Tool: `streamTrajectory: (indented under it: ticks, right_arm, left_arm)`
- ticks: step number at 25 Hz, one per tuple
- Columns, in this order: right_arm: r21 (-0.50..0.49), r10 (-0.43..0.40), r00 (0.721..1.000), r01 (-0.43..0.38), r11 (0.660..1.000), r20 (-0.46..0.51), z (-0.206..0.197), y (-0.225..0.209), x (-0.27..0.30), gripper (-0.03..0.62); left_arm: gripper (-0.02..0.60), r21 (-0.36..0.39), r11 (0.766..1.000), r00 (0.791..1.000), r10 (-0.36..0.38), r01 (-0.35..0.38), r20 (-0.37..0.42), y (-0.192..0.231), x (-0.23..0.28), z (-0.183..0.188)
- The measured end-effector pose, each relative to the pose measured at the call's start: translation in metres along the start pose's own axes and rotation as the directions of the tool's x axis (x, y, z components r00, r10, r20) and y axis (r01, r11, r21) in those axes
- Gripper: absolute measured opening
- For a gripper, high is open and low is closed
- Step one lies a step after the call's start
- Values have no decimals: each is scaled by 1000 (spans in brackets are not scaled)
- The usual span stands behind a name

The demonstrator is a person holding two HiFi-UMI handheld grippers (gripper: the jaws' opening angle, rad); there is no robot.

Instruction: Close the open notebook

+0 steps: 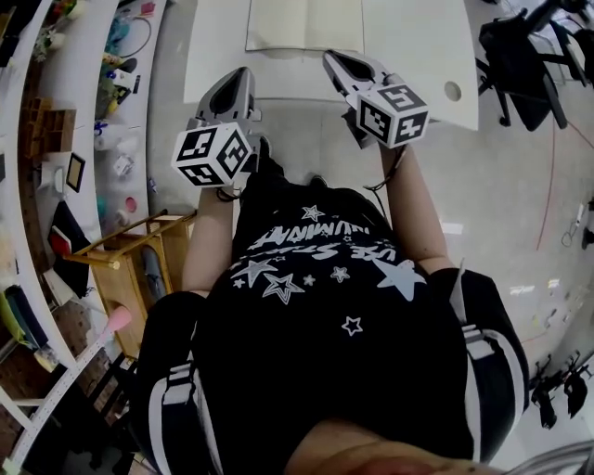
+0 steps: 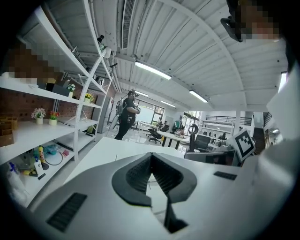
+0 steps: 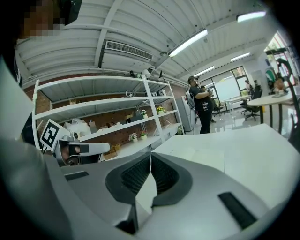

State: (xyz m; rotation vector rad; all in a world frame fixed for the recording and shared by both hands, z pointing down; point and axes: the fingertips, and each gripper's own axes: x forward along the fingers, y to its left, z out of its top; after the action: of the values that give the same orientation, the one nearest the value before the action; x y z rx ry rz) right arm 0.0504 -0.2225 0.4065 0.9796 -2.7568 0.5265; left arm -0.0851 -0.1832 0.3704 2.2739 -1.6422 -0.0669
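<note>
Nearest is the person's black shirt (image 1: 316, 306) with white stars, and both forearms reach out from it toward the bench (image 1: 418, 56). The left gripper (image 1: 243, 74) is on the left and the right gripper (image 1: 329, 58) on the right, each with its marker cube (image 1: 213, 153) on the near end. Their tips are seen over the near part of the white bench.

In the left gripper view the dark fingers (image 2: 136, 176) are together at the tips and nothing is between them. In the right gripper view the fingers (image 3: 133, 176) are also pressed together, with nothing in them.

Just beyond the tips, the notebook (image 1: 303, 23) lies open and flat on the bench, in the middle toward the far side. No gripper touches it.

To the left of the bench are white shelves (image 2: 56, 93) with small things on them. At the far right stands a black office chair (image 1: 520, 56). Far away in the room, a person (image 2: 126, 115) in dark clothes is standing.
</note>
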Motion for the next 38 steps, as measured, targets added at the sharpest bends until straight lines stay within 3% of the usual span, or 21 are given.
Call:
streamTrajectory:
  ticks: [10,16,21,26,31,38]
  right_arm:
    - [8,-49,996,50,999,-74,-2,9,104,9]
    - [15,-86,977,91,996,-197,-31,11,160,11]
    - [29,-104,945,119,992,-309,-62,14,194,18]
    - [38,-111,909,138,990,-401,-87,16,214,75]
    - [-16,-180,859,196,980,-479,-106,13,226,135]
    - [-134,-279,789,246,960,-548,-120,8,236,137]
  left_arm:
    - [11,-29,999,997,-20,18,-72,95,34,7]
    - [11,-39,998,992,-51,47,-116,140,57,6]
    - [11,-55,994,980,-103,95,-170,162,74,-3]
    - [11,-51,987,963,-161,154,-214,174,87,-11]
    - [11,-70,978,947,-206,195,-244,181,93,-19]
    - [11,-82,970,934,-243,230,-261,188,96,-23]
